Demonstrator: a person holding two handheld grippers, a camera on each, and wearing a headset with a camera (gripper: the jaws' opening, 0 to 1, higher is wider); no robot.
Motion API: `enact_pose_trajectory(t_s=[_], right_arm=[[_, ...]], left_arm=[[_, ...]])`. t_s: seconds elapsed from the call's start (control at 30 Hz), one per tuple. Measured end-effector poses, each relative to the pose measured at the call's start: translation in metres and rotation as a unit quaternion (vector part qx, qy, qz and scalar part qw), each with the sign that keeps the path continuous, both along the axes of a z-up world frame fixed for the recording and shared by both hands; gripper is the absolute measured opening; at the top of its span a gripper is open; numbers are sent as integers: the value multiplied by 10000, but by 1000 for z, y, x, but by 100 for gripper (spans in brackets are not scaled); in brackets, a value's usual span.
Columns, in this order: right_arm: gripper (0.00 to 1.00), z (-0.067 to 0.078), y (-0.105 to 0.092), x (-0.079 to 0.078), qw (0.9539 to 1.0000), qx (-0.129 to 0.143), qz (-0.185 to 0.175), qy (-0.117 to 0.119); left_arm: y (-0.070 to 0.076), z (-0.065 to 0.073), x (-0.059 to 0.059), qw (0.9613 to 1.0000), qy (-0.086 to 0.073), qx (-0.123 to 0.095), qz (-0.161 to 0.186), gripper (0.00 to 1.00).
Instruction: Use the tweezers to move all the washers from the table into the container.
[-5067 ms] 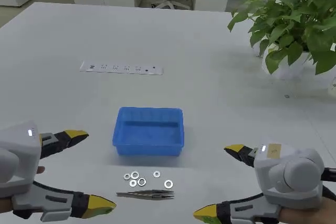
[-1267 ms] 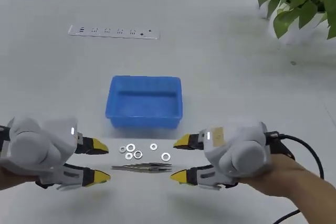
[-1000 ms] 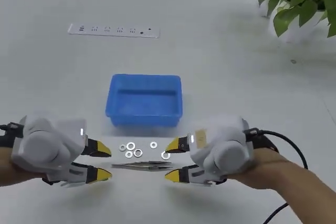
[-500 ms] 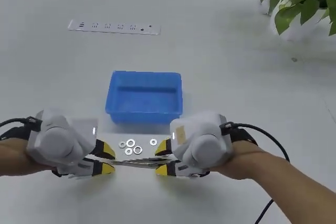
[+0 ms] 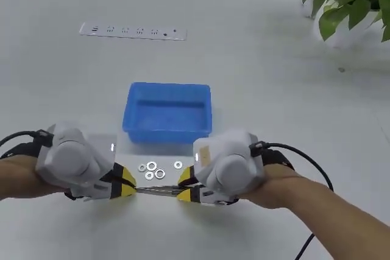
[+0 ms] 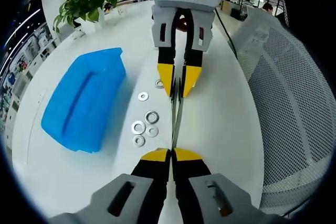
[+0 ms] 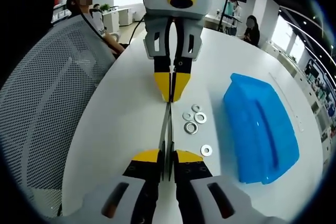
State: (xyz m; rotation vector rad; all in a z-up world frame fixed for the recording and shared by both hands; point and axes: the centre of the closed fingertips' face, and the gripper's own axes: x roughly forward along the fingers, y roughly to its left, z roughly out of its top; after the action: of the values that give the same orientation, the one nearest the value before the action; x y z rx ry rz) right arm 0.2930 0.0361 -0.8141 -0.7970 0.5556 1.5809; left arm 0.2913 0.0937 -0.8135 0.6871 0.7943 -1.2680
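You are at the pickup step: left tool (image 6: 170,155) and right tool (image 7: 167,157) each clamp one end of the tweezers (image 6: 175,119), near the tabletop (image 6: 226,119) front edge. The washers (image 6: 146,124) lie between tweezers and container (image 6: 84,100). Next, lift evenly, clear of them.

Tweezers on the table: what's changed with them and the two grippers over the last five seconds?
The left gripper and right gripper came in from the sides and closed their tongs on opposite ends of the thin metal tweezers, still lying on the table. The small metal washers and blue plastic container stayed put.
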Motion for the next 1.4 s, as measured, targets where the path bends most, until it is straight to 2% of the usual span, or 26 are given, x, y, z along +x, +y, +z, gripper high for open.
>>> enact_pose_trajectory(t_s=[0.13,0.27,0.33,0.53,0.63,0.83,1.0,1.07,1.4], right_arm=[[10,0,0,0,10000,-25,16,-9],[10,-1,-1,-1,9999,-74,73,-53],[11,-1,-1,-1,9999,-93,81,-70],[11,2,-1,-3,9999,-67,59,-81],[11,3,-2,-4,9999,-55,38,-78],[11,6,-1,-5,9999,-39,23,-104],[11,7,-1,-7,9999,-19,-5,-103],[11,8,-1,-8,10000,20,-42,-84],[10,16,-1,-7,9996,224,-193,-45]], left_arm=[[-1,1,-4,9999,37,24,-105,5],[-1,8,-4,10000,49,-13,-69,5],[-2,13,-4,10000,58,-31,-61,5],[-7,30,-8,9998,-52,-22,-204,5],[-10,37,-12,9996,-17,-48,-269,5],[-14,51,-11,9992,-154,-59,-355,5],[-26,74,-10,9985,-294,-285,-361,5],[-30,80,-11,9982,-351,-310,-382,5],[-46,101,-11,9960,-502,-574,-457,5]])
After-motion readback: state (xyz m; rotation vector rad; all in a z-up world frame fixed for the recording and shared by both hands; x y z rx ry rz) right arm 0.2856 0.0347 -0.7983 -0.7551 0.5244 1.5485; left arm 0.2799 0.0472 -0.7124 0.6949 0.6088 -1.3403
